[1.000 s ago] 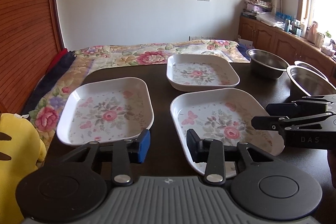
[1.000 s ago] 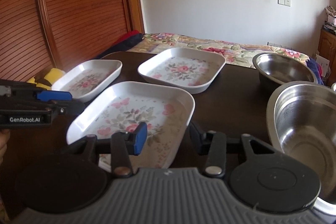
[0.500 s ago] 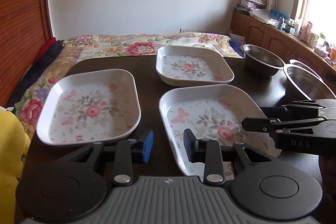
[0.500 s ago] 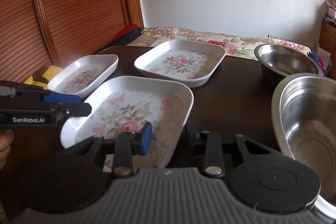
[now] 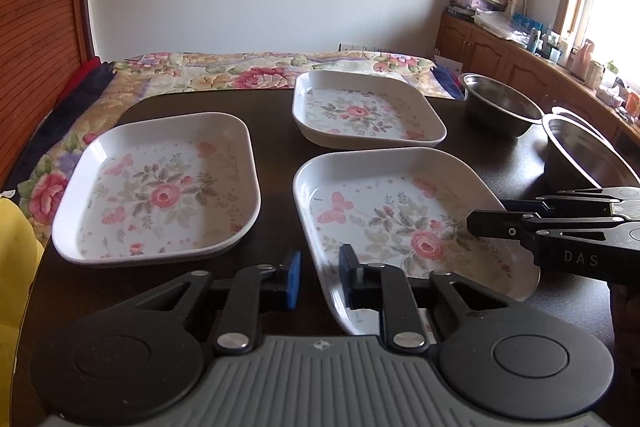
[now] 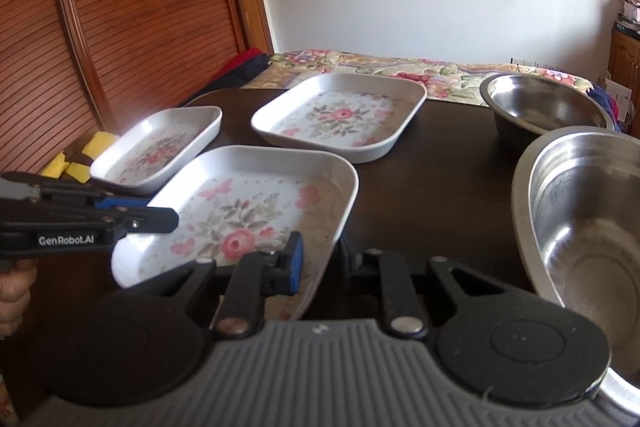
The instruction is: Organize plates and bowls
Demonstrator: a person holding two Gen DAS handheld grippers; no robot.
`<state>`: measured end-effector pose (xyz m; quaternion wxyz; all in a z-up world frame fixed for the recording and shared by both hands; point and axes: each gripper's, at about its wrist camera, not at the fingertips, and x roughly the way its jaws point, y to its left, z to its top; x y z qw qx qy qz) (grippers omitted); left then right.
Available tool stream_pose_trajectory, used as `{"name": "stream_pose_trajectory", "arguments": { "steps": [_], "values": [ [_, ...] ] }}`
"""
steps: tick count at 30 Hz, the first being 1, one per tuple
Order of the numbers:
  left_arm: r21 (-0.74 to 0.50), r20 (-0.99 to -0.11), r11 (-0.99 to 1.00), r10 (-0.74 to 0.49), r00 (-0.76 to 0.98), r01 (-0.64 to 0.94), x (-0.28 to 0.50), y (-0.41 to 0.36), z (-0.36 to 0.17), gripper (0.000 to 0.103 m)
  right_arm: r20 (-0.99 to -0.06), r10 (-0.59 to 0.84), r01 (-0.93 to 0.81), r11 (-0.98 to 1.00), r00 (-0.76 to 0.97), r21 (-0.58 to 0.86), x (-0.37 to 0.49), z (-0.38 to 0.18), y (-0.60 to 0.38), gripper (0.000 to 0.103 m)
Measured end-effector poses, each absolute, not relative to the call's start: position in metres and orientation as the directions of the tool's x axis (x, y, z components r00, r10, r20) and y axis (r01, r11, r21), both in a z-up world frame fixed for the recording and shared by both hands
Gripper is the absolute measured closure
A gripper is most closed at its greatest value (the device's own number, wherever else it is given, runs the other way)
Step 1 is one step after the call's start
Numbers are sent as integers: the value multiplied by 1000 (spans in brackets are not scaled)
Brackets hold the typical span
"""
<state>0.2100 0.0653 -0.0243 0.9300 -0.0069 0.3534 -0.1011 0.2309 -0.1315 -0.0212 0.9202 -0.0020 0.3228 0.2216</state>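
Note:
Three white square plates with rose prints lie on the dark table [image 5: 276, 131]: a left plate [image 5: 160, 187], a far plate [image 5: 364, 111] and a near plate [image 5: 400, 223]. My left gripper [image 5: 320, 277] is open, its jaws narrowed astride the near plate's left rim. My right gripper [image 6: 324, 263] is also open and straddles the right rim of that same near plate [image 6: 248, 211], which rests on the table. Each gripper shows from the side in the other's view: the right gripper [image 5: 560, 227] and the left gripper [image 6: 100, 223].
Two steel bowls stand at the right, a far bowl [image 6: 548, 107] and a near bowl [image 6: 592, 227] close to my right gripper. A floral bedspread [image 5: 260, 71] lies beyond the table. A yellow soft object [image 6: 80, 159] sits off the left edge by the wooden wardrobe [image 6: 120, 27].
Both grippers have moved in onto the near plate's opposite rims, and both pairs of jaws have narrowed markedly. The plates and bowls have not moved.

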Motion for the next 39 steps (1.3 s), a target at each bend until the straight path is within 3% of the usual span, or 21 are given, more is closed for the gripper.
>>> {"name": "stream_pose_trajectory", "arguments": {
  "steps": [9, 24, 39],
  "values": [
    [-125, -655, 977, -213, 725, 175, 203, 69, -24, 91, -588, 412, -385, 905, 696, 179, 229, -22, -136, 91],
    [-130, -622, 977, -215, 753, 171, 174, 71, -5, 91, -547, 445, -404, 892, 709, 201, 210, -7, -138, 91],
    [-125, -623, 978, -209, 754, 168, 118, 74, -7, 91, -567, 483, -441, 870, 667, 223, 154, -11, -141, 91]
  ]
}}
